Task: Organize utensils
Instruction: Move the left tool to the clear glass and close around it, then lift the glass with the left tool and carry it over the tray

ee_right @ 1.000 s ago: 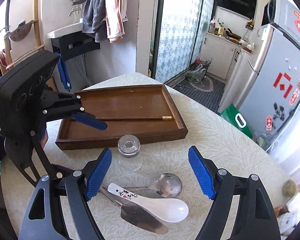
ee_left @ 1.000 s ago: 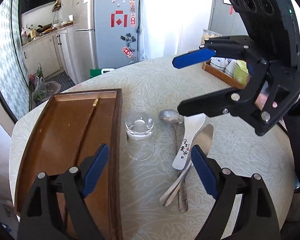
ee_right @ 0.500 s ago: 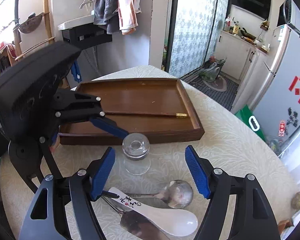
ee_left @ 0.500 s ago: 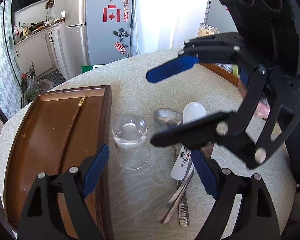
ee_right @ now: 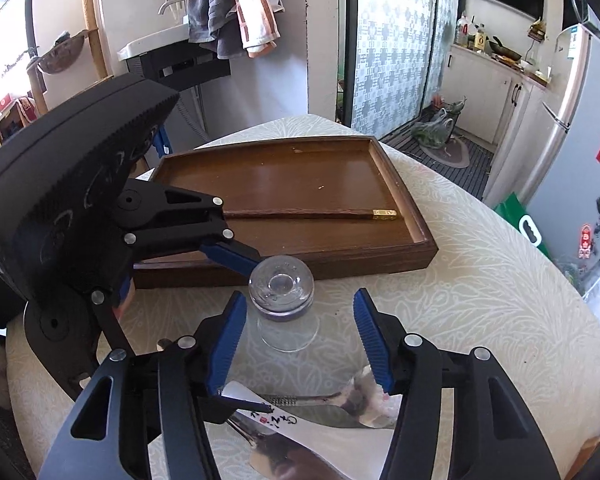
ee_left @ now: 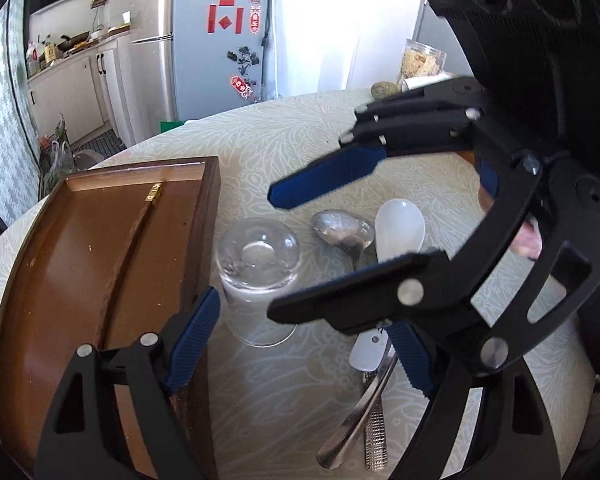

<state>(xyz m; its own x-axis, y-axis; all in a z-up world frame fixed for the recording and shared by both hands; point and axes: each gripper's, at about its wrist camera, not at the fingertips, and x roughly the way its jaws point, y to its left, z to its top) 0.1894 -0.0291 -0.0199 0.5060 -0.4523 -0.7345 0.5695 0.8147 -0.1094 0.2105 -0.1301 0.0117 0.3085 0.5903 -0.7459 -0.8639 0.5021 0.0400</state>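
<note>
In the right wrist view the right gripper [ee_right: 300,340] hangs with its jaws wide apart and holding nothing, low over the pile of utensils on the table [ee_right: 480,300]. The white spoon [ee_right: 312,436] lies at 6 o'clock under it, across the metal spoon [ee_right: 364,396] and the knife [ee_right: 268,460]. Just beyond, at 12 o'clock, an upturned glass [ee_right: 282,292] stands on the cloth. The left gripper [ee_left: 304,344] is also spread wide and empty, reaching in from 9 o'clock beside the glass. Farther back sits the wooden tray [ee_right: 404,256], with a chopstick [ee_right: 312,213] lying along its floor. A fridge [ee_right: 580,140] stands at 3 o'clock.
</note>
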